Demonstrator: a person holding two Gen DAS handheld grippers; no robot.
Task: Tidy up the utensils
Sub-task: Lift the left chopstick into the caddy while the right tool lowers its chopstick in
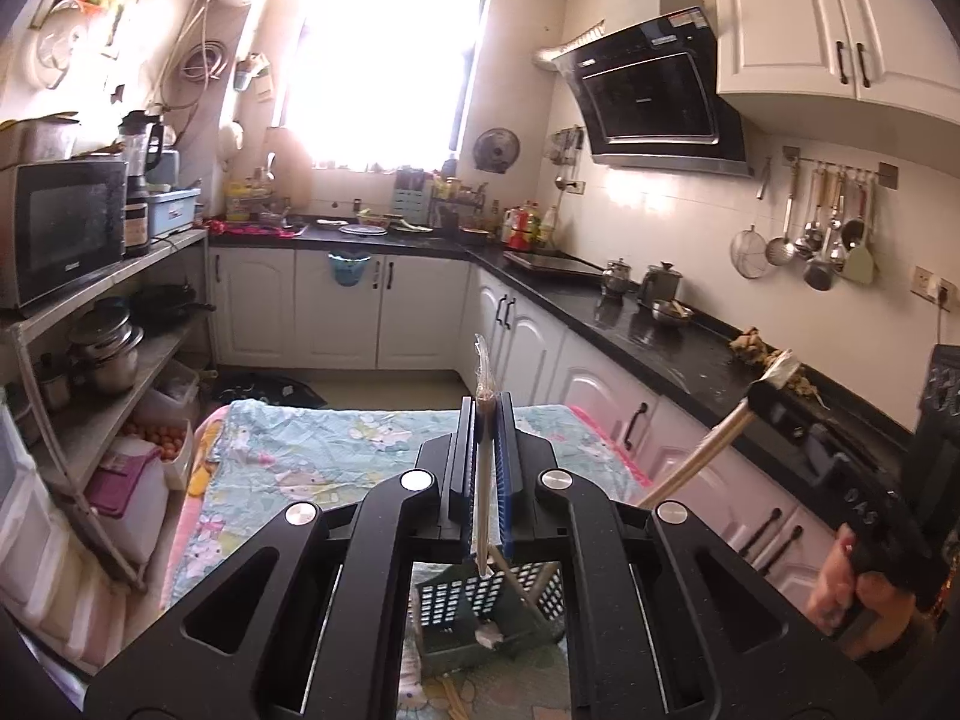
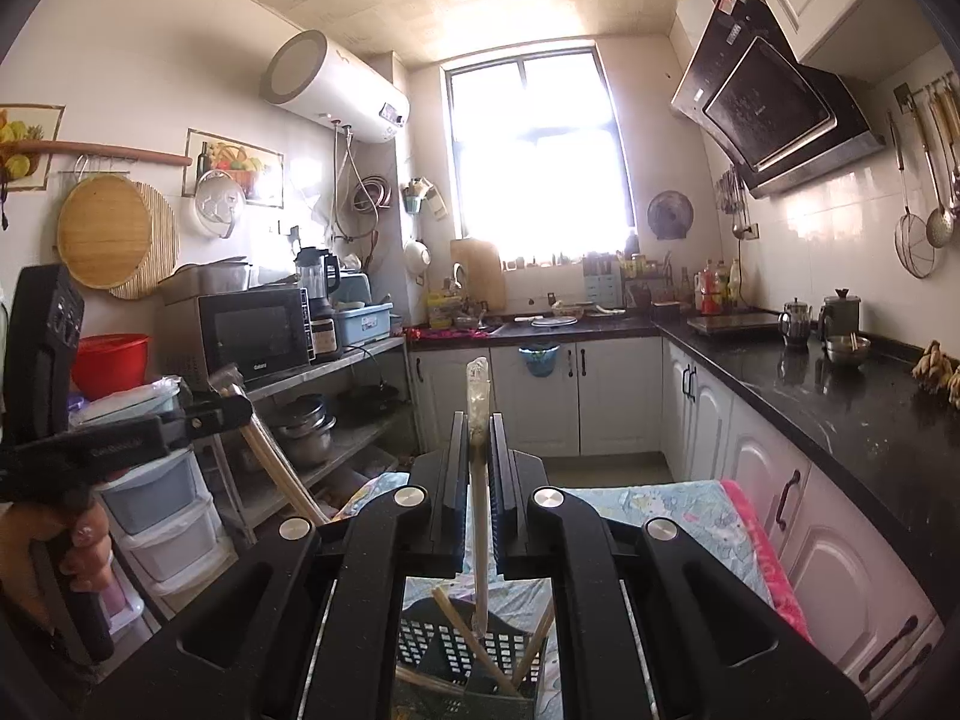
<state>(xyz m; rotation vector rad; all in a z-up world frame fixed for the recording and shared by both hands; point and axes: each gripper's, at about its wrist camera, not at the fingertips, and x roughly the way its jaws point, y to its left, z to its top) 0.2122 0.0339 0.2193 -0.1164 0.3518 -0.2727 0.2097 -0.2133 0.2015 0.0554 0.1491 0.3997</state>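
My left gripper is shut on a pair of wrapped chopsticks that hang down through its jaws toward a dark green slotted utensil holder below. My right gripper is shut on another pair of wrapped chopsticks, upright above the same holder, which has several chopsticks leaning in it. The right gripper also shows at the right of the left wrist view, and the left gripper shows at the left of the right wrist view; each holds its chopsticks slanting down.
The holder stands on a table with a cartoon-print cloth. A black counter with kettles runs along the right. A metal shelf with a microwave and pots stands at the left. Utensils hang on the right wall.
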